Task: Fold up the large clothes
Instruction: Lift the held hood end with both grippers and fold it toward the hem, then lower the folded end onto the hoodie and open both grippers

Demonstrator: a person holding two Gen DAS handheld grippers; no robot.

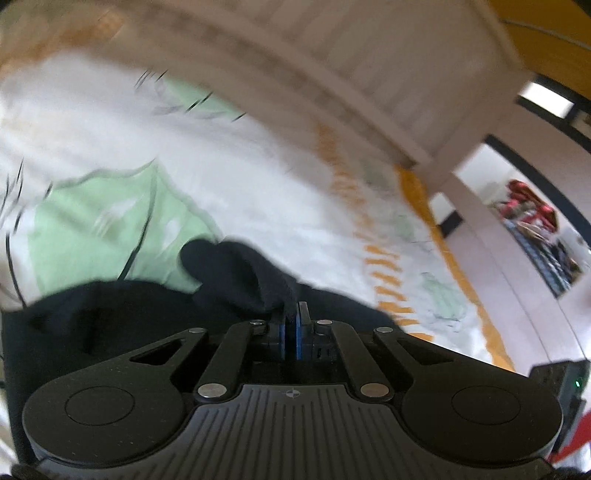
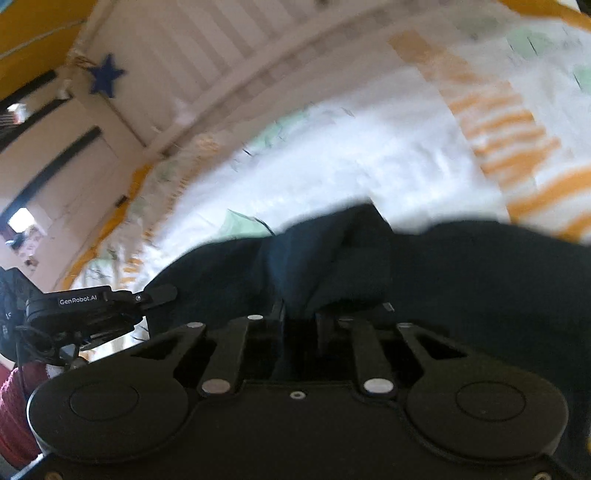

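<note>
One dark garment (image 1: pixel 236 273), spread on one patterned bedsheet (image 1: pixel 258 177). Two grippers: left gripper (image 1: pixel 295 314) is pinched shut on a garment fold; right gripper (image 2: pixel 299 314) is clamped on bunched cloth.

Under my work lies a white bedspread (image 1: pixel 258 177) printed with pale green patches and orange stripes. Beyond it I see a white slatted bed frame (image 2: pixel 207 55), a dark blue star (image 2: pixel 106 75) on its corner post, and yellow wall (image 1: pixel 546 26)
</note>
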